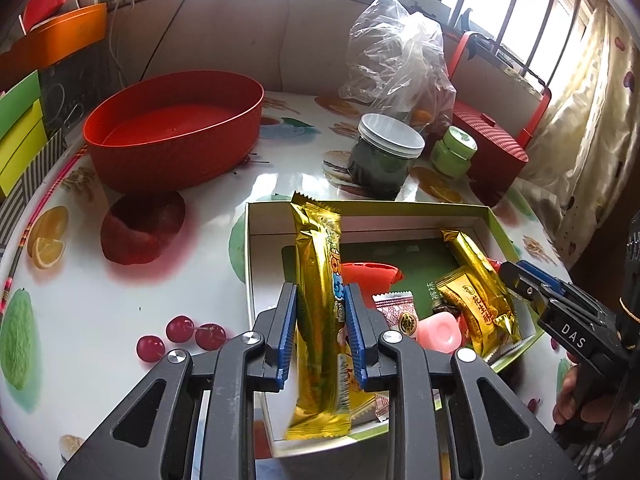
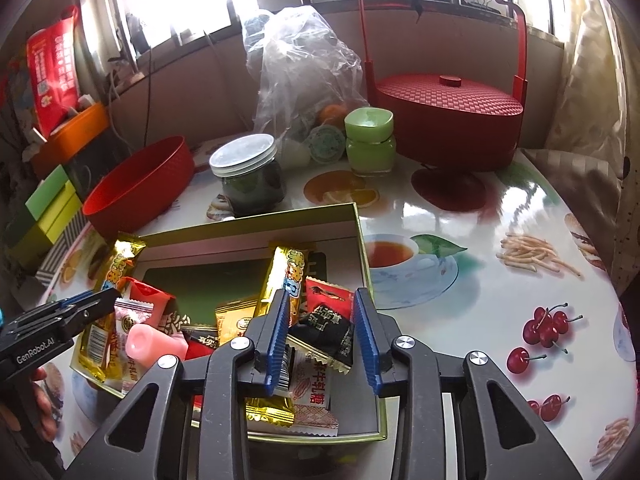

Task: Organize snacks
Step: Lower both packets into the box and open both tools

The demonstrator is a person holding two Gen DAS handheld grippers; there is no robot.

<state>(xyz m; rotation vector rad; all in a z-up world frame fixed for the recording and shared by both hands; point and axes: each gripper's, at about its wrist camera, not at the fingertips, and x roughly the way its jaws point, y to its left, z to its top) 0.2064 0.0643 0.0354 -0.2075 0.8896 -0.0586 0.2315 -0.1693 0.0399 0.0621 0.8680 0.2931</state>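
Note:
My left gripper (image 1: 322,328) is shut on a long gold snack bar (image 1: 320,280), which stands upright above the open green-rimmed box (image 1: 360,222). In the right wrist view that left gripper (image 2: 110,300) comes in from the left with the bar (image 2: 120,258). My right gripper (image 2: 322,336) hangs over the near part of the box (image 2: 248,232) with its pads apart. A black wrapped sweet (image 2: 328,334) lies loose between them. Beside its left pad lies a second gold bar (image 2: 282,276). The right gripper (image 1: 516,280) also shows at the box's right side.
The box also holds a pink jelly cup (image 2: 154,342) and several small packets. Behind it stand a red oval bowl (image 1: 172,132), a dark jar (image 1: 384,160), a green jar (image 1: 454,156), a clear plastic bag (image 1: 396,52) and a lidded red basket (image 2: 448,120).

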